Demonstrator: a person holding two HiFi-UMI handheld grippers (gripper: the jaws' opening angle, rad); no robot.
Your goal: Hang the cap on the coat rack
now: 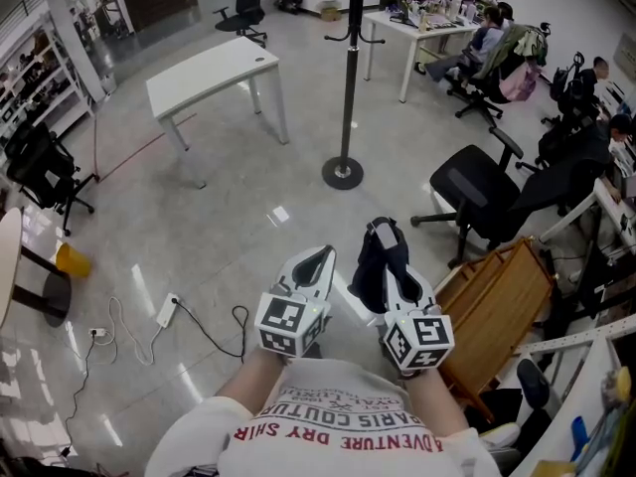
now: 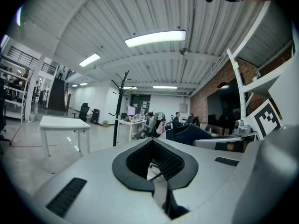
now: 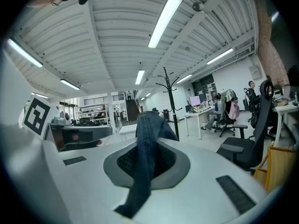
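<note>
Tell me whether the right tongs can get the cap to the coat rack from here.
Probably not yet. The right tongs, shut on the cap, are well short of the coat rack, which stands farther across the room. Only bare floor lies between, so stepping closer should do it.

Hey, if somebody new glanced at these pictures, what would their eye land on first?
The dark denim cap pinched in the right hand-held gripper, low in the head view, stands out first. Next comes the tall black coat rack standing ahead on the glossy grey floor, with a white table to its left in that view.
</note>
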